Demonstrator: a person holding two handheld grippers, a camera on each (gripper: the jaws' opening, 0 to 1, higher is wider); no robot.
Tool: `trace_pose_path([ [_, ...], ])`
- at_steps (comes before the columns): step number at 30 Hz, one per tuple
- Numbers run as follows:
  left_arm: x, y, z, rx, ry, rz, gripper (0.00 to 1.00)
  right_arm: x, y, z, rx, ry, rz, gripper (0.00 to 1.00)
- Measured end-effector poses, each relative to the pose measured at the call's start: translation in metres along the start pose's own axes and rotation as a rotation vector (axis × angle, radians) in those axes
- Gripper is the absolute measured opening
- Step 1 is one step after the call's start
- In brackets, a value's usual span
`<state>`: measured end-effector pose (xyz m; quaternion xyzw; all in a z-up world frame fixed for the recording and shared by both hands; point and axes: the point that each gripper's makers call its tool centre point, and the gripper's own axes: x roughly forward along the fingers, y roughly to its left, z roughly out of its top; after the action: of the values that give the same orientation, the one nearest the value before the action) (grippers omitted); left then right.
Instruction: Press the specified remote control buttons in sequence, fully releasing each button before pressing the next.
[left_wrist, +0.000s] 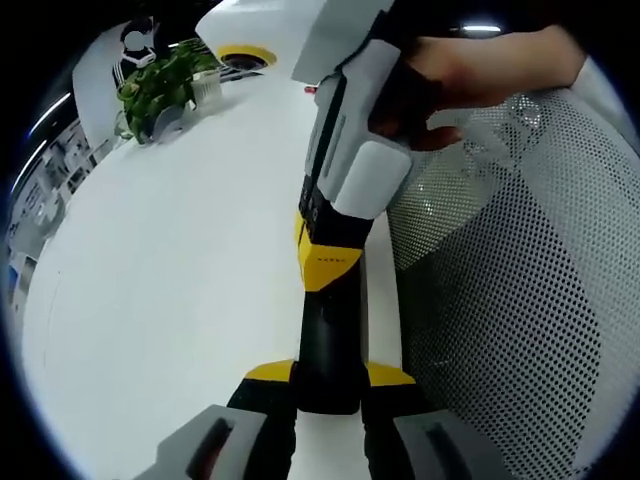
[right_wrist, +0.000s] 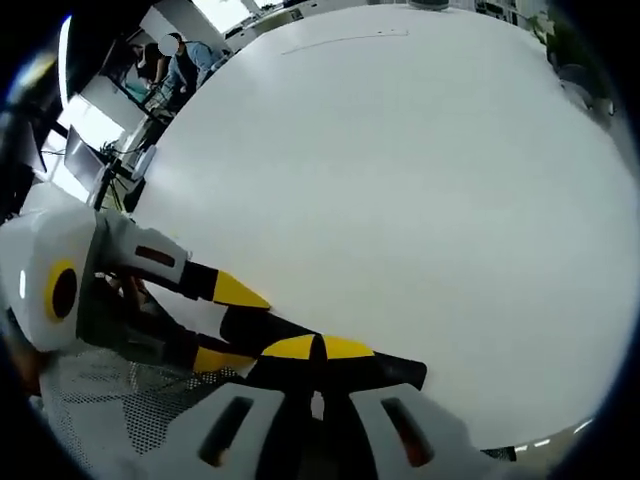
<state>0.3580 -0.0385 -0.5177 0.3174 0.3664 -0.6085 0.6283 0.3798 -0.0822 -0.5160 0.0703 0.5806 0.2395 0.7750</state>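
White table carries a black remote clamped at 12 o'clock between both grippers' closed jaws.

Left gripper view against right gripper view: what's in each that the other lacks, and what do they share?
Left gripper view: a potted plant at the far end of the table, a mesh chair back, and a hand holding the body of the right claw. Right gripper view: a person at desks beyond the table. Shared: the white table and both grippers, with the left claw standing with its jaws either side of the shut right claw.
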Motion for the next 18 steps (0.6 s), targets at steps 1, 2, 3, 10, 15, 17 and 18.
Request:
trace_pose_path([
  [1, -0.0001, 0.0002, -0.0001, -0.001, 0.000, 0.000, 0.24, 0.0001, -0.0004, 0.0002, 0.011, -0.001, 0.003, 0.00],
  [2, -0.0002, 0.0002, -0.0001, 0.000, 0.000, 0.000, 0.24, 0.0001, -0.0006, 0.0003, 0.018, -0.002, 0.005, 0.00],
  [3, -0.0002, 0.0002, -0.0001, 0.001, 0.000, 0.001, 0.24, 0.0003, -0.0003, 0.0005, 0.020, -0.001, 0.008, 0.00],
  [10, -0.0003, 0.0001, -0.0005, 0.010, 0.006, 0.001, 0.24, -0.0009, 0.0013, -0.0012, 0.024, 0.019, 0.025, 0.00],
  [15, -0.0005, 0.0001, -0.0005, 0.001, 0.006, 0.001, 0.24, -0.0034, 0.0033, -0.0050, 0.040, 0.049, 0.036, 0.00],
  [17, -0.0004, 0.0005, -0.0005, -0.002, 0.008, 0.002, 0.24, -0.0042, 0.0048, -0.0074, 0.053, 0.066, 0.045, 0.00],
  [18, -0.0004, 0.0006, -0.0004, -0.002, 0.007, 0.003, 0.24, -0.0046, 0.0055, -0.0089, 0.066, 0.074, 0.047, 0.00],
])
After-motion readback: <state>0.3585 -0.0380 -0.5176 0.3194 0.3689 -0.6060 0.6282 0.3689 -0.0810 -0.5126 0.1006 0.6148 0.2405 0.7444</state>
